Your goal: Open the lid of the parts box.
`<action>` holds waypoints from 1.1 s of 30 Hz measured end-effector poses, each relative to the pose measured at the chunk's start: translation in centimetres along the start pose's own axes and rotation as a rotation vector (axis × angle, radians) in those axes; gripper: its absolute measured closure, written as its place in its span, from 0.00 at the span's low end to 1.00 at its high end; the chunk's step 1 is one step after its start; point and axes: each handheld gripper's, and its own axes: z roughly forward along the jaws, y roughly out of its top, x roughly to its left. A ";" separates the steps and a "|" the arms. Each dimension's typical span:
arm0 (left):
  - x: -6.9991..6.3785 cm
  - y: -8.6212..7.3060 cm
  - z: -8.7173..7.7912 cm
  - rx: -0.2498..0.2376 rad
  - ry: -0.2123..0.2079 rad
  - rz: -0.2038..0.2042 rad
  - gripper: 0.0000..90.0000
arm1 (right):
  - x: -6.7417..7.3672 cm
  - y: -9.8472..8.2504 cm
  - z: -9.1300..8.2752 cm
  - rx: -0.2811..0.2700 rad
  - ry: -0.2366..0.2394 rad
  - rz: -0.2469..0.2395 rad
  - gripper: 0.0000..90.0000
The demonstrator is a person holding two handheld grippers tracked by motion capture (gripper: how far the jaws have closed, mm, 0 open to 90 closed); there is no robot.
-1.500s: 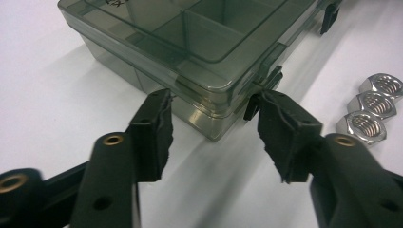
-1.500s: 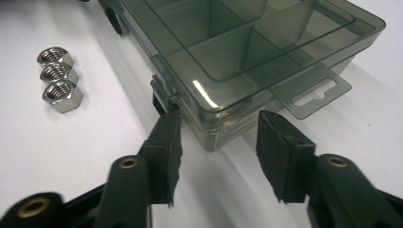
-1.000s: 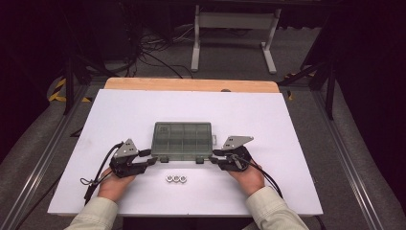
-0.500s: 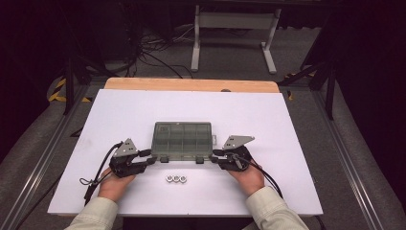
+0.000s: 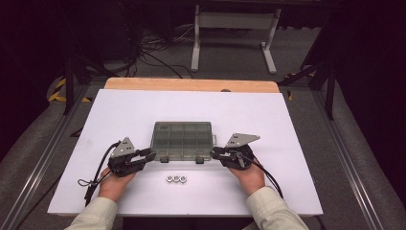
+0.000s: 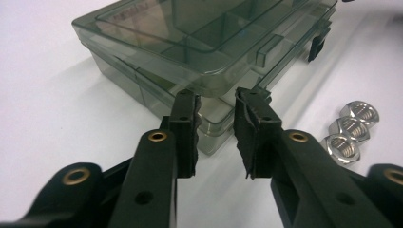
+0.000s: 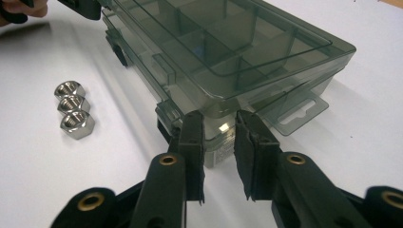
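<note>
Surface (image 5: 143,110): white sheet, wide and slick-looking. Risk, as I judge it: the compartment box (image 5: 182,140) skates or pivots on it if one hand closes ahead of the other, since I come at it from both near corners at once.

Box: smoky clear plastic, lid down, lying flat at mid-surface, its latched front edge toward me. Second risk: my fingers bite lid and base together, or slip off the rounded corner, so the lid stays clamped or the box tips up on one end.

Left gripper (image 6: 216,107): fingers narrowly spread, have just been closing; tips at the box's near left corner, the corner's edge sitting in the gap. Whether the pads press yet I cannot tell; they look just shy.

Right gripper (image 7: 218,126): same picture, fingers a little apart and just been closing, tips astride the near right corner beside the hang tab (image 7: 297,114).

Three hex nuts (image 5: 175,178): in a row, touching, near the front edge between my hands. A jolted box could scatter them.
</note>
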 end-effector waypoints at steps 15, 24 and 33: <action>-0.2 1.0 -0.4 -0.080 -0.012 -0.038 0.97 | 0.1 0.9 -0.6 -0.071 0.009 0.020 0.90; -0.1 1.3 -0.5 -0.105 -0.019 -0.054 0.97 | 0.8 1.9 -0.3 -0.020 -0.061 -0.013 0.50; 0.0 1.4 -0.5 -0.104 -0.020 -0.045 0.97 | 1.0 3.3 0.6 -0.018 -0.155 -0.068 0.39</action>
